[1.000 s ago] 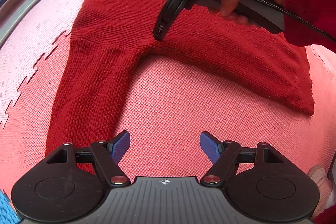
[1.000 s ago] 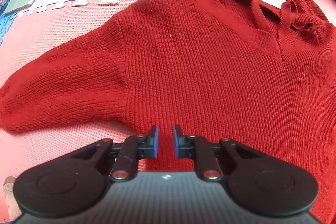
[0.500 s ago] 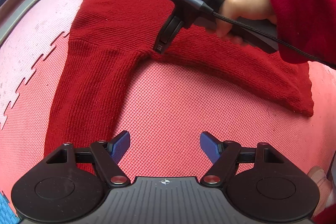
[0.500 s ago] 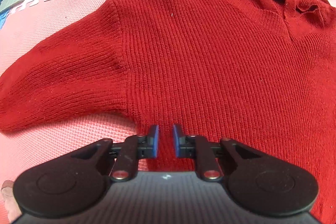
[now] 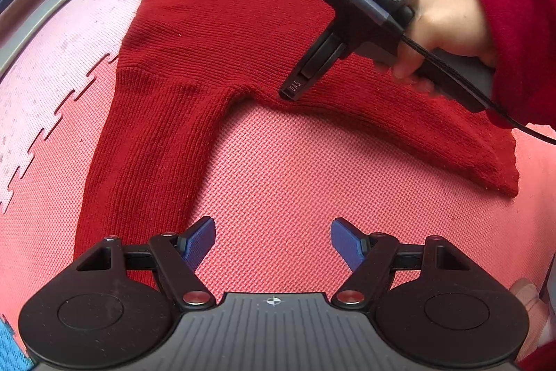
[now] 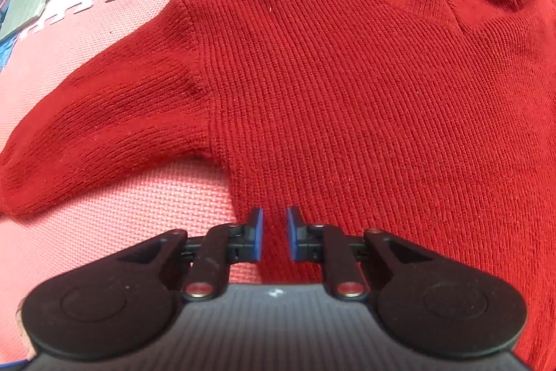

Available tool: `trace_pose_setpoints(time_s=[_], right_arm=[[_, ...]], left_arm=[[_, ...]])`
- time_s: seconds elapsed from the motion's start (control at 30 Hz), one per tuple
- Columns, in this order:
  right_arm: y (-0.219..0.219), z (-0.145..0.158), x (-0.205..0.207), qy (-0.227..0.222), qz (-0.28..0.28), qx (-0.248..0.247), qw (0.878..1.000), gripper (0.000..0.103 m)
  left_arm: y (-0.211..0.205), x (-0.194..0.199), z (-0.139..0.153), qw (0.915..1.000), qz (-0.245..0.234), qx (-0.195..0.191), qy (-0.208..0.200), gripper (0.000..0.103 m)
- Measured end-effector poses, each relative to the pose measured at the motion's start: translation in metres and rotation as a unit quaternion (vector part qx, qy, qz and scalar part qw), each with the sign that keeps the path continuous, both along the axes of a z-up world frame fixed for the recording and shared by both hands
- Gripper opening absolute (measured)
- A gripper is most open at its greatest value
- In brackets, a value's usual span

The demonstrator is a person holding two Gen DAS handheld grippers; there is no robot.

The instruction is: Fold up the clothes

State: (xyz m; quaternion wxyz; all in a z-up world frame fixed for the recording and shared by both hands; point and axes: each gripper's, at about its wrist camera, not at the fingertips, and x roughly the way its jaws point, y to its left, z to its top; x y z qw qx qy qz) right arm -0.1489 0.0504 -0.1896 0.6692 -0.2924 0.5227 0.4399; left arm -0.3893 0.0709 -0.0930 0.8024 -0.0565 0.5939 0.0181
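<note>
In the left wrist view, the red knitted sweater [image 5: 222, 33] lies spread flat on a pink foam mat [image 5: 288, 169], its body across the upper half of the frame and one sleeve running down the left side. The left gripper [image 5: 272, 240] hangs over bare mat at the bottom, fingers wide and holding nothing. At upper right a hand [image 5: 448, 26] tips the right gripper [image 5: 291, 89] down onto the side seam by the armpit.

In the right wrist view, the sweater fills the frame, neckline at upper right, sleeve at left. The fingers [image 6: 256, 233] stand narrow, with knit behind the gap; whether they pinch it I cannot tell.

The knit looks soft, limp and stretchy, likely to sag and drag. Seams, shoulder and hem offer the firmest hold.
</note>
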Motion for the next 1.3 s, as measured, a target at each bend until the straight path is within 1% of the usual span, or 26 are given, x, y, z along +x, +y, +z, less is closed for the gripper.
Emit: trace_pose_setpoints(time_s=[0.03, 0.1, 0.2, 0.27, 0.33, 0.5, 0.6, 0.67, 0.77, 0.87, 0.93, 1.0, 1.03, 1.1, 1.17, 1.23, 1.3], right_arm=[[-0.004, -0.004, -0.002, 0.002, 0.001, -0.006, 1.0, 0.016], [-0.013, -0.007, -0.006, -0.004, 0.004, 0.004, 1.0, 0.016], [-0.022, -0.001, -0.013, -0.007, 0.01, -0.002, 1.0, 0.016], [-0.033, 0.0, -0.016, -0.005, 0.008, -0.007, 1.0, 0.016], [-0.044, -0.008, -0.018, -0.002, 0.006, -0.024, 1.0, 0.016], [-0.067, -0.009, -0.025, -0.002, 0.0, -0.024, 1.0, 0.016], [-0.075, -0.002, -0.029, -0.003, 0.002, -0.03, 1.0, 0.016], [-0.084, -0.001, -0.03, 0.004, -0.003, -0.041, 0.999, 0.016], [-0.106, -0.009, -0.039, 0.011, 0.003, -0.072, 0.997, 0.016], [-0.125, -0.012, -0.049, 0.001, 0.01, -0.075, 0.997, 0.016], [-0.129, -0.008, -0.05, 0.005, -0.002, -0.088, 0.996, 0.016], [-0.137, -0.001, -0.05, 0.015, -0.012, -0.088, 0.996, 0.017], [-0.142, -0.003, -0.049, 0.023, -0.016, -0.098, 0.995, 0.017], [-0.153, -0.015, -0.05, 0.035, -0.027, -0.13, 0.991, 0.017], [-0.158, -0.014, -0.056, 0.031, -0.011, -0.138, 0.99, 0.018], [-0.155, -0.011, -0.058, 0.042, -0.004, -0.153, 0.987, 0.02], [-0.152, -0.007, -0.056, 0.056, -0.003, -0.164, 0.985, 0.02]], left_arm=[[0.0, 0.0, -0.001, 1.0, 0.001, 0.0, 0.001, 0.076], [0.0, -0.002, -0.001, 1.0, 0.001, 0.001, 0.0, 0.076], [0.001, -0.004, 0.0, 1.0, 0.003, -0.001, -0.004, 0.076], [0.002, -0.005, -0.001, 1.0, 0.006, 0.0, -0.003, 0.076], [0.003, -0.006, -0.001, 1.0, 0.008, 0.0, -0.002, 0.076], [0.004, -0.006, -0.001, 0.9999, 0.011, 0.001, -0.004, 0.076], [0.003, -0.006, 0.0, 0.9999, 0.012, 0.0, -0.007, 0.076], [0.003, -0.006, 0.0, 0.9999, 0.013, 0.003, -0.006, 0.076], [0.003, -0.007, 0.002, 0.9998, 0.017, 0.004, -0.008, 0.076], [0.002, -0.007, 0.005, 0.9997, 0.022, 0.008, -0.011, 0.076], [0.002, -0.008, 0.007, 0.9996, 0.024, 0.011, -0.014, 0.076], [0.002, -0.009, 0.011, 0.9993, 0.029, 0.014, -0.017, 0.076], [0.002, -0.009, 0.012, 0.9992, 0.031, 0.016, -0.018, 0.076], [0.002, -0.007, 0.02, 0.9985, 0.041, 0.023, -0.027, 0.076], [0.002, -0.004, 0.035, 0.9975, 0.043, 0.027, -0.049, 0.076], [0.002, 0.001, 0.05, 0.9962, 0.043, 0.033, -0.068, 0.076], [0.0, 0.008, 0.066, 0.9944, 0.041, 0.059, -0.078, 0.076]])
